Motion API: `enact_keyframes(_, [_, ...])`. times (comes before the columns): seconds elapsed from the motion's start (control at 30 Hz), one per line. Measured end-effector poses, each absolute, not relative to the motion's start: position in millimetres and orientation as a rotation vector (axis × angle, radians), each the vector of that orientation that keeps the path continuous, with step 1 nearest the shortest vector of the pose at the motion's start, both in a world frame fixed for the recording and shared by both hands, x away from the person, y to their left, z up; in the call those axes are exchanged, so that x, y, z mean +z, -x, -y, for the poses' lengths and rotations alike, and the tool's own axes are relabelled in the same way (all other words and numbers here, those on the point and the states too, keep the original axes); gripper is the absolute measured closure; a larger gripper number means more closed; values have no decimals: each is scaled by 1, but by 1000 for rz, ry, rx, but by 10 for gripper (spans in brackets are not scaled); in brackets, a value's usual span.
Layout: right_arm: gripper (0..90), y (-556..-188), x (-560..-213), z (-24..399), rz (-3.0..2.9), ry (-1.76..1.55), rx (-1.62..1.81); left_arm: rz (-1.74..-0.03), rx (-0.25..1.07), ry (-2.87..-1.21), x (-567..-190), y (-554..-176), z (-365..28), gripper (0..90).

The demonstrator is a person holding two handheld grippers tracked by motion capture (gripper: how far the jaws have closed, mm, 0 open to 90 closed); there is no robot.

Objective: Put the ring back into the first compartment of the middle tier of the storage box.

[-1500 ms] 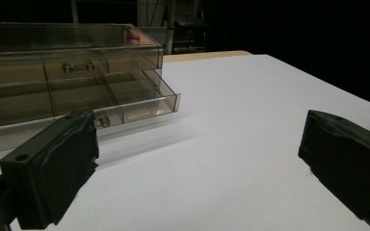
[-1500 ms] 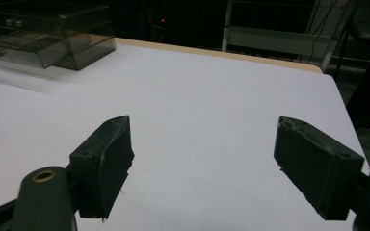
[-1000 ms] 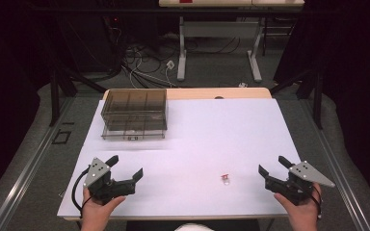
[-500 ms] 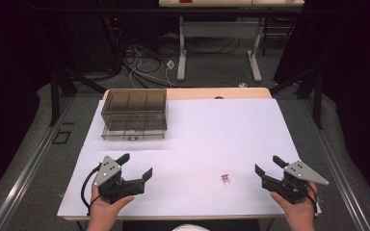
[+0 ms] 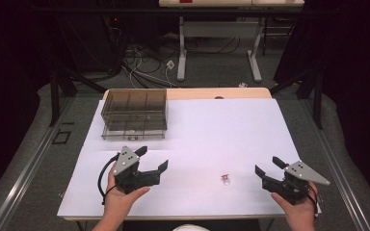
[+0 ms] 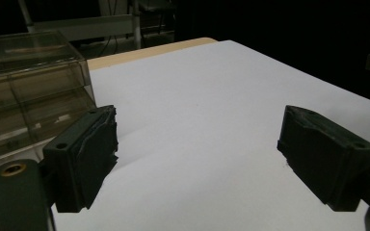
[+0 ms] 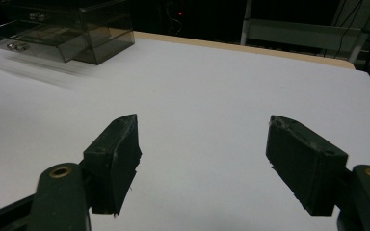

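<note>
two grippers sit wide apart: left gripper (image 5: pixel 151 159) open, holding nothing (jaws just closing a bit), right gripper (image 5: pixel 267 166) open and holding nothing, near the small red thing (image 5: pixel 226 178).

Tiny red item (image 5: pixel 225 177) unidentifiable

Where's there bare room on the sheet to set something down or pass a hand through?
Widest free patch: right of the drawer box, out to the white sheet's right and far edges. Also free: the near strip between the left tongs and the small red piece. Tight: between that piece and the right tongs.
</note>
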State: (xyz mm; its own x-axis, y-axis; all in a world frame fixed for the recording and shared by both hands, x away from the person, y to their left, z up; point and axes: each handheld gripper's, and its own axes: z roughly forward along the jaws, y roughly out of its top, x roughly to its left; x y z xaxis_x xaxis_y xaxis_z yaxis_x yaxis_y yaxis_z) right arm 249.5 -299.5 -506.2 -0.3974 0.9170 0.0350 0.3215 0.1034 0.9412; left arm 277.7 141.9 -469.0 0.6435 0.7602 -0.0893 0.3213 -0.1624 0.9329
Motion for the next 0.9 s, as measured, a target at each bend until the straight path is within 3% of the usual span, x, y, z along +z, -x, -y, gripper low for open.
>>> enact_keyframes(0.3, [272, -249, -507, 301, -1795, -1196, 1293, -825, 510, -1788, -460, -288, -119, 151])
enact_keyframes(0.9, [272, -249, -507, 304, -1793, -1212, 1303, -761, 395, -1840, -456, -313, -73, 161])
